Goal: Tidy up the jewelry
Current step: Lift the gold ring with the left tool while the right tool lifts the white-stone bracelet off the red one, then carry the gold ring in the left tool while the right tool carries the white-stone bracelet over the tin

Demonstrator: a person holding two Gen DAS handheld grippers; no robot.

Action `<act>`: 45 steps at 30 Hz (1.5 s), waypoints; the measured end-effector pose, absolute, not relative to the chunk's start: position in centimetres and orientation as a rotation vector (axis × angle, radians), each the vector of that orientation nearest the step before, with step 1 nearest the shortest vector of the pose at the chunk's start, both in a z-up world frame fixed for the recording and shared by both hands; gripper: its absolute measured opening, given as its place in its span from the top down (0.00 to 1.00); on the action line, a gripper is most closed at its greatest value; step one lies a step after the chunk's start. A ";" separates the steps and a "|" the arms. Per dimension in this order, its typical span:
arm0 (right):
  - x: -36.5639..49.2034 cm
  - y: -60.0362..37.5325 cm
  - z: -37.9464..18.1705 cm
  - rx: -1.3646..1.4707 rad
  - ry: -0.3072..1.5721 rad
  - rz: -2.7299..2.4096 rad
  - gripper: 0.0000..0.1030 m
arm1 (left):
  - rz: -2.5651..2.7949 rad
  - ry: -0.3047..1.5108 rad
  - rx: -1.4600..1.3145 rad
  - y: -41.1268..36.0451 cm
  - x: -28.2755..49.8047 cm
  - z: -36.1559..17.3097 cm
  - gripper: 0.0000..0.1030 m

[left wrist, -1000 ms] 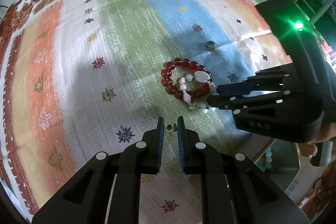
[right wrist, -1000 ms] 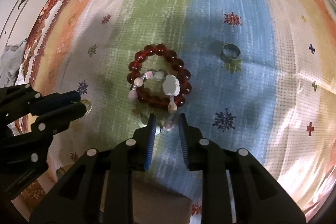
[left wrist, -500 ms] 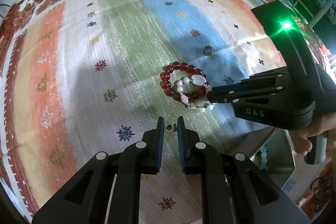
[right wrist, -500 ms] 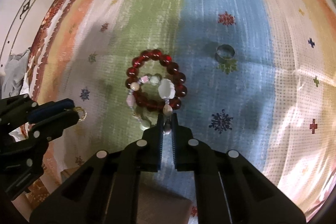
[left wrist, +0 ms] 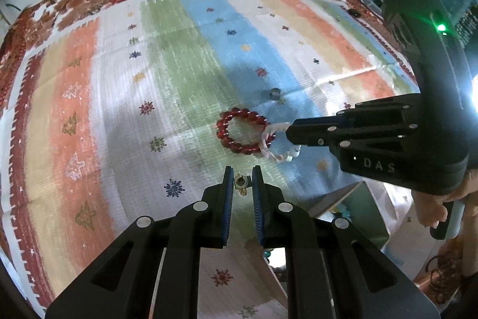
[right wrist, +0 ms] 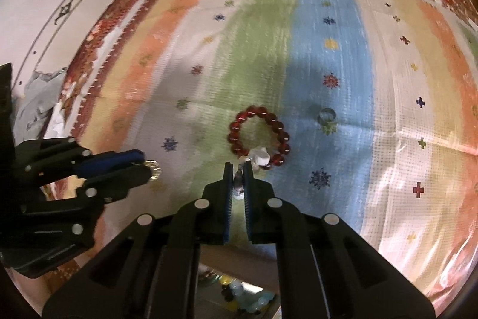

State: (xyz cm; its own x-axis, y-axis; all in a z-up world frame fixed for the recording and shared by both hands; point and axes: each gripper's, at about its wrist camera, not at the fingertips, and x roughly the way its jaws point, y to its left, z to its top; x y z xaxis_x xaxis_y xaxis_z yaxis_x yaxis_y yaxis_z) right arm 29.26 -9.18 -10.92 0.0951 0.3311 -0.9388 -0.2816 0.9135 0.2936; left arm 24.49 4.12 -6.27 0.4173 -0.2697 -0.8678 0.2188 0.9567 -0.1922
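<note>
My left gripper (left wrist: 241, 180) is shut on a small gold ring (left wrist: 240, 184), held above the striped cloth; it also shows in the right wrist view (right wrist: 153, 168). My right gripper (right wrist: 238, 169) is shut on a pale pink-and-white bead bracelet (left wrist: 276, 143) and holds it lifted off the cloth, hanging from the tips (right wrist: 258, 156). A dark red bead bracelet (left wrist: 242, 130) lies flat on the green and blue stripes, also in the right wrist view (right wrist: 258, 134). A small silver ring (left wrist: 274, 93) lies beyond it on the blue stripe (right wrist: 326, 114).
An open jewelry box (left wrist: 363, 210) with beads inside stands at the near edge under both grippers, its contents showing in the right wrist view (right wrist: 245, 296). The cloth (left wrist: 167, 73) has a floral border. The right gripper's body (left wrist: 397, 139) fills the right side.
My right gripper closed on the pale bracelet and raised it off the red bracelet, toward the near right. Both grippers rose away from the cloth. The left still holds the gold ring.
</note>
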 end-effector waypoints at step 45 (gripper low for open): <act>17.2 -10.5 -4.3 0.026 1.281 0.596 0.92 | -0.367 1.031 -0.043 -0.5 16.6 -4.6 0.88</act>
